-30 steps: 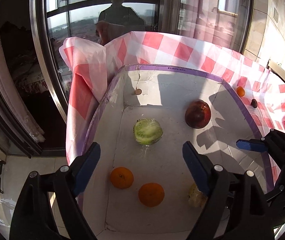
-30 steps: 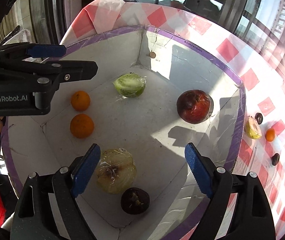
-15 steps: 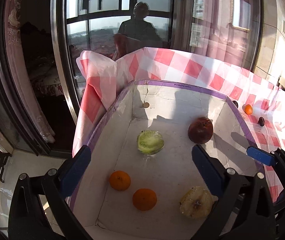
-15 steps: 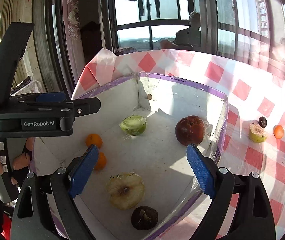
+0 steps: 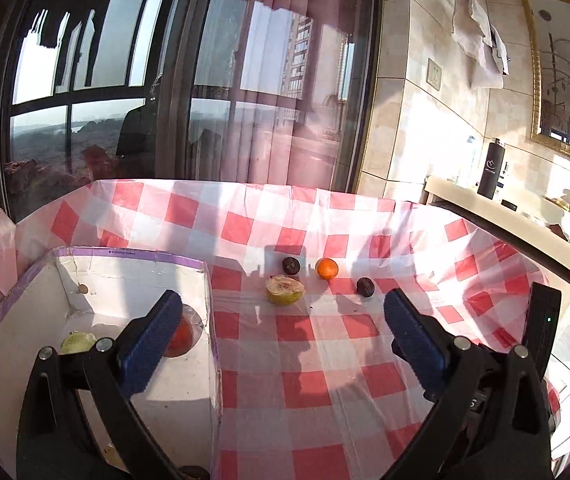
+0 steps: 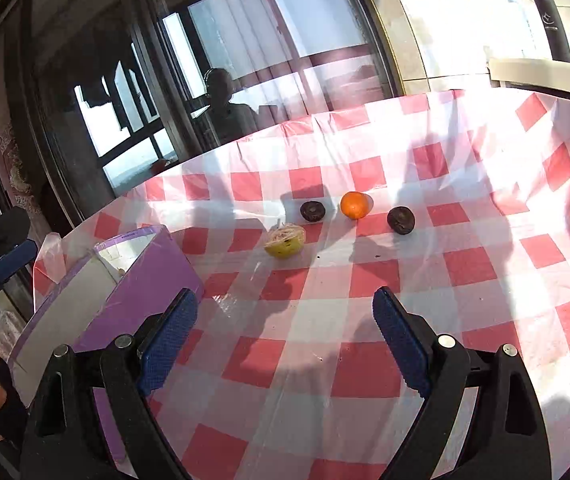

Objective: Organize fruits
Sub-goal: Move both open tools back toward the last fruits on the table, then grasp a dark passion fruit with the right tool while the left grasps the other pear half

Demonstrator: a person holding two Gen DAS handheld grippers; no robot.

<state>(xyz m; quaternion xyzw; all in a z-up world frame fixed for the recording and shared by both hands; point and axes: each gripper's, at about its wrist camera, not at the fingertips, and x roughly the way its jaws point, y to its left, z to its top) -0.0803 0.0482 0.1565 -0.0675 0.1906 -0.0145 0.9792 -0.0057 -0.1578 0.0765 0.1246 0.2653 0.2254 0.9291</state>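
Observation:
On the red-checked tablecloth point(image 5: 305, 384) lie a cut yellow-green fruit half point(image 5: 285, 289), an orange point(image 5: 327, 269) and two dark round fruits point(image 5: 291, 265) point(image 5: 365, 287). They also show in the right wrist view: the fruit half point(image 6: 285, 241), the orange point(image 6: 354, 205), the dark fruits point(image 6: 312, 211) point(image 6: 401, 220). The white box with purple rim point(image 5: 209, 320) holds a red fruit point(image 5: 181, 334) and a green fruit half point(image 5: 77, 342). My left gripper point(image 5: 281, 332) is open and empty, above the cloth beside the box. My right gripper point(image 6: 283, 328) is open and empty, short of the loose fruits.
The box point(image 6: 141, 276) stands at the left in the right wrist view. A window point(image 5: 165, 80) runs behind the table. A counter point(image 5: 525, 216) with a dark bottle point(image 5: 491, 168) stands at the right. The left gripper's tip point(image 6: 9, 260) shows at the far left.
Both grippers have swung from over the box to the right and now face the loose fruits on the cloth. Both stay open and empty.

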